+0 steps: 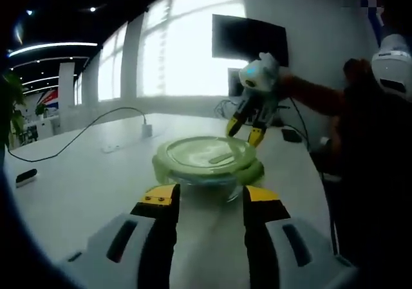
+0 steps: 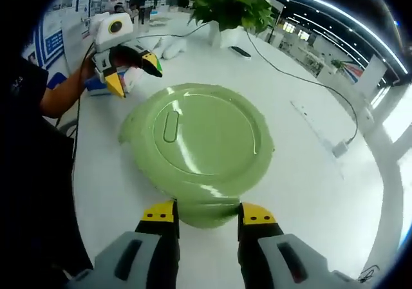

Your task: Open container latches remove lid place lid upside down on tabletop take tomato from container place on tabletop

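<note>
Closest to my left gripper (image 1: pixel 209 195) sits the container (image 1: pixel 208 163), its green lid (image 1: pixel 206 152) on, just ahead of my spread jaws on the white table (image 1: pixel 77 186). Across the container my right gripper (image 1: pixel 246 130) hovers at the far rim, jaws apart. From the right gripper view, the lid's latch (image 2: pixel 206 212) lies between my open tips, lid flat. A black cable (image 1: pixel 84 131) trails beyond the container.

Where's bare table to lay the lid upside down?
Bare table lies between the container and the white cable, out to the adapter. It is crowded at the far end by the plant, and beside the left gripper.
</note>
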A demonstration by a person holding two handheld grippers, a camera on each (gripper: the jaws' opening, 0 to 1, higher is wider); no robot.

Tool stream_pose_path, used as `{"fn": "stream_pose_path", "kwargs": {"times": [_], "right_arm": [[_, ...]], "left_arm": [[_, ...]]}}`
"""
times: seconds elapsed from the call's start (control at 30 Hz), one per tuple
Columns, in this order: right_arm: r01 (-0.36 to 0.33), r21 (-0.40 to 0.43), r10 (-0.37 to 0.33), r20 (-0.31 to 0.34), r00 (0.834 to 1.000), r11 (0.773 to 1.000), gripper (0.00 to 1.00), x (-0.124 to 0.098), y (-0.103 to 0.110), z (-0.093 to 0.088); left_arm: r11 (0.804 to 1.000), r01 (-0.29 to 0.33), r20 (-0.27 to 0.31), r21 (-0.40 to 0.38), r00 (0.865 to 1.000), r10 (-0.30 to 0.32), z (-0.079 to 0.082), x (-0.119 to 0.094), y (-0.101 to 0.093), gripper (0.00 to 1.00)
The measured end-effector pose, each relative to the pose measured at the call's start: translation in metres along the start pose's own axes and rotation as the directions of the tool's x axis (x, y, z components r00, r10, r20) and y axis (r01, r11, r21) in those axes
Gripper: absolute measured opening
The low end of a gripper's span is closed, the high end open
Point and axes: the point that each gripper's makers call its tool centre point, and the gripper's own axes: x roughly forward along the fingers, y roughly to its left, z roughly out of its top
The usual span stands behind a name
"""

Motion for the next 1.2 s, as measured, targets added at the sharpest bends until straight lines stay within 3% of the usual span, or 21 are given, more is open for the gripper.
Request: {"fn": "stream_pose_path", "kwargs": {"times": [0.1,0.33,0.6,0.9,1.2], "right_arm": [[0.038,0.080,-0.040,0.017,0.999,0.996,0.31,-0.002,0.005,0.002],[0.102,0.169,-0.113,0.057,0.992,0.980,0.31,-0.003,0.011,0.005],[0.176,0.268,-0.215,0.125,0.969,0.947,0.31,-0.005,0.018,0.009],[0.274,0.368,-0.350,0.159,0.923,0.889,0.31,-0.008,0.028,0.013],[0.365,0.465,-0.493,0.190,0.849,0.807,0.31,-0.009,0.039,0.021]], "left_arm": [[1.000,-0.001,-0.005,0.007,1.000,0.001,-0.001,0.000,0.000,0.36],[1.000,-0.002,-0.006,0.011,1.000,0.002,-0.001,0.000,0.000,0.36],[1.000,-0.004,-0.007,0.009,1.000,0.004,-0.001,0.000,0.001,0.36],[1.000,-0.013,-0.011,0.015,1.000,0.013,-0.002,0.001,0.002,0.36],[1.000,-0.014,-0.011,0.018,1.000,0.014,-0.002,0.001,0.002,0.36]]}}
